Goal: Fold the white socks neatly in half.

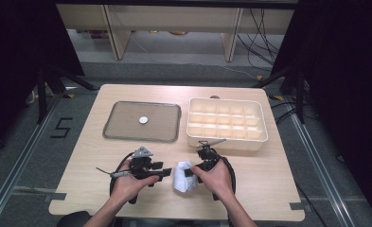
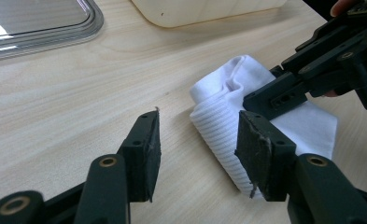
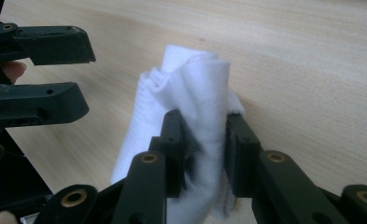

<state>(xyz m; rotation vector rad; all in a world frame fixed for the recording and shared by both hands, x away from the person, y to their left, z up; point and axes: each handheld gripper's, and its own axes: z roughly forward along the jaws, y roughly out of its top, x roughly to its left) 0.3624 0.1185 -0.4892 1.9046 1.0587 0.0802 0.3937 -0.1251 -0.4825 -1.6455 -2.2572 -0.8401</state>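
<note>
The right gripper [image 3: 202,154] pinches the white cloth [image 3: 190,102] into a fold while the left gripper [image 2: 197,149] hangs spread beside it, probably about to grab the ribbed edge next

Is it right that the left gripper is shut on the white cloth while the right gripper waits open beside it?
No, the sides are swapped. The right gripper view shows the right gripper shut on the white cloth. The left gripper view shows the left gripper open beside it.
</note>
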